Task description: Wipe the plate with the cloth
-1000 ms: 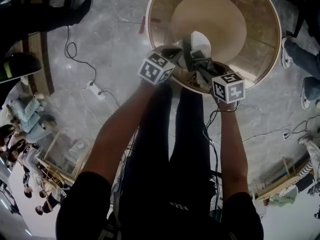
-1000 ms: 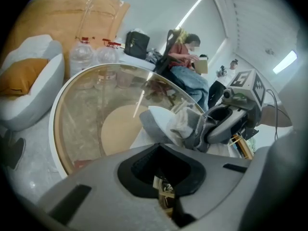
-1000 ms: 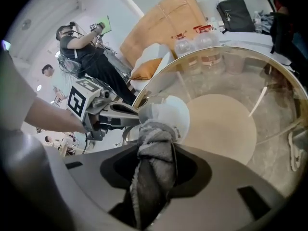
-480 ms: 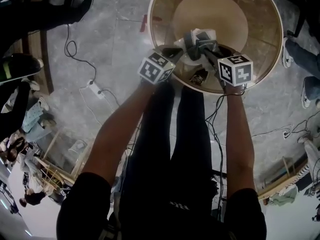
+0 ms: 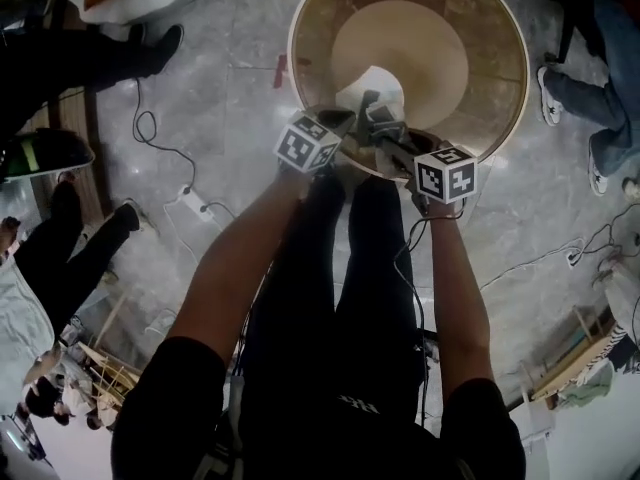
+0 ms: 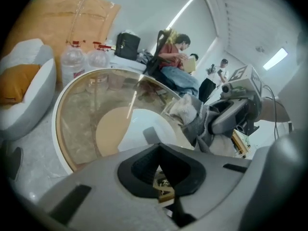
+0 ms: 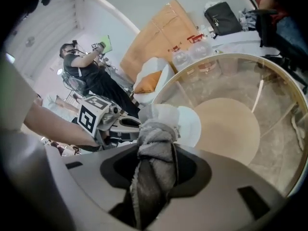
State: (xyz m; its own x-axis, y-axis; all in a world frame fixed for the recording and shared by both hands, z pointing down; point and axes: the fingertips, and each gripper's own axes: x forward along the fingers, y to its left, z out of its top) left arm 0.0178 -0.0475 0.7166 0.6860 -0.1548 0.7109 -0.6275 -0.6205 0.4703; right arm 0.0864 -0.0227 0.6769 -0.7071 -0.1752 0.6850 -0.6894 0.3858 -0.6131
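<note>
A white plate [image 5: 372, 86] rests near the front rim of the round glass table [image 5: 300, 58]. My left gripper [image 5: 345, 120] is shut on the plate's near edge; the right gripper view shows it clamped there [image 7: 132, 124] with the plate [image 7: 190, 121] beyond. My right gripper [image 5: 380, 128] is shut on a bunched grey cloth [image 7: 154, 162], which sits against the plate's near right side. From the left gripper view, the cloth [image 6: 190, 114] lies at the plate's [image 6: 142, 129] right edge, under the right gripper [image 6: 236, 112].
The table has a gold rim and a tan disc base [image 5: 410, 48] seen through the glass. Water bottles [image 6: 72, 61] stand at its far side. Cables and a power strip [image 5: 190, 200] lie on the floor to the left. People sit and stand around the table.
The right gripper pushed the cloth forward across the plate, then drew it back toward me. The left gripper kept its hold on the plate.
</note>
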